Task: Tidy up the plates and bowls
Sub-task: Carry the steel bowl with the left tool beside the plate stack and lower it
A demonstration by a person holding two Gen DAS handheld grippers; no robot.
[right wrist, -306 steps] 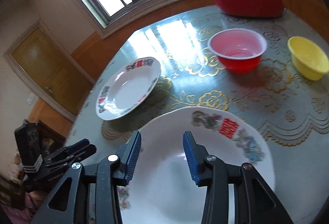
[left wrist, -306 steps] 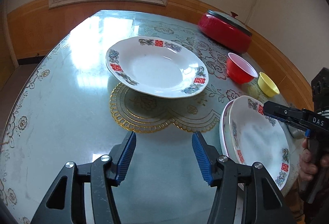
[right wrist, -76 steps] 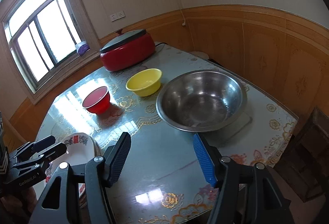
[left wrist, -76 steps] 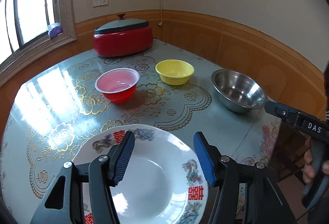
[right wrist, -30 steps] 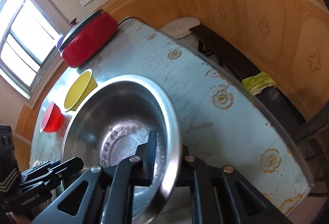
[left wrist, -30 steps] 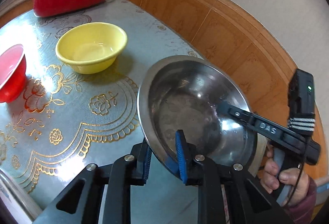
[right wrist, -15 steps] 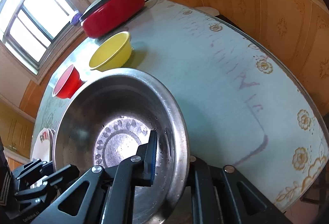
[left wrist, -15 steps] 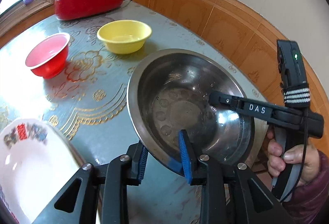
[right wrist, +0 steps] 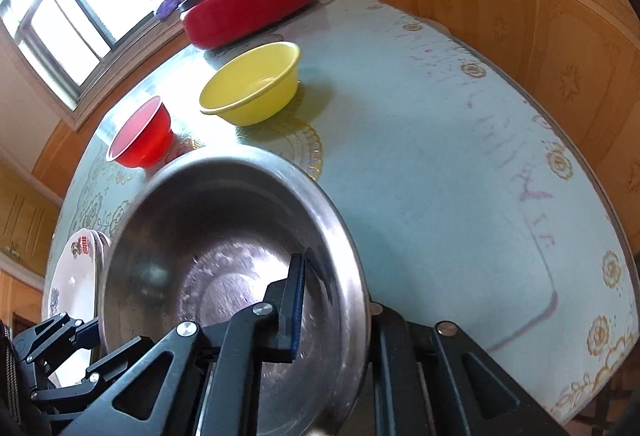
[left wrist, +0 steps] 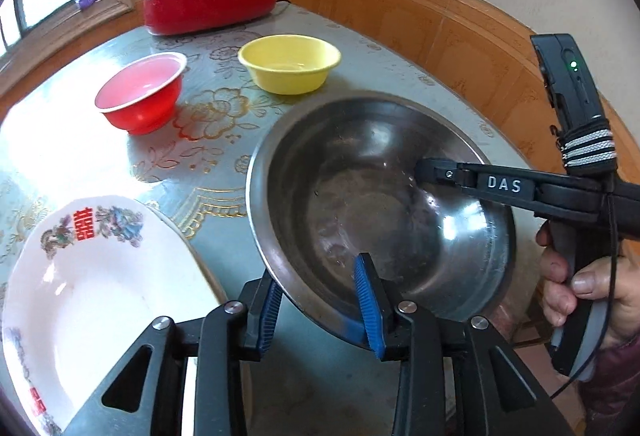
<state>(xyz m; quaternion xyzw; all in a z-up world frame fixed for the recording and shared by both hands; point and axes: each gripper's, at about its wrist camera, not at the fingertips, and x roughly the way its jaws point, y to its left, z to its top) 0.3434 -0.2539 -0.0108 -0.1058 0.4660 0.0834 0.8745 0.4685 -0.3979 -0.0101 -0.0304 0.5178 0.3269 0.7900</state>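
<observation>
Bowls stage: large round stainless-steel bowl (left wrist: 380, 204) sitting near table's (right wrist: 460, 156) right edge. Left gripper (left wrist: 320, 300) is opening, rim between its jaws; right gripper (right wrist: 332, 300) is easing open astride the opposite rim. Next, probably nesting the yellow plastic bowl (left wrist: 289, 63).

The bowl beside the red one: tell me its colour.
Plain yellow bowl, inside and out; clearest in the left wrist view.

steel bowl (left wrist: 380, 204) tilted near table edge; red bowl (left wrist: 142, 96), yellow bowl (left wrist: 290, 64) upright behind; white patterned plate (left wrist: 100, 276) beside.
</observation>
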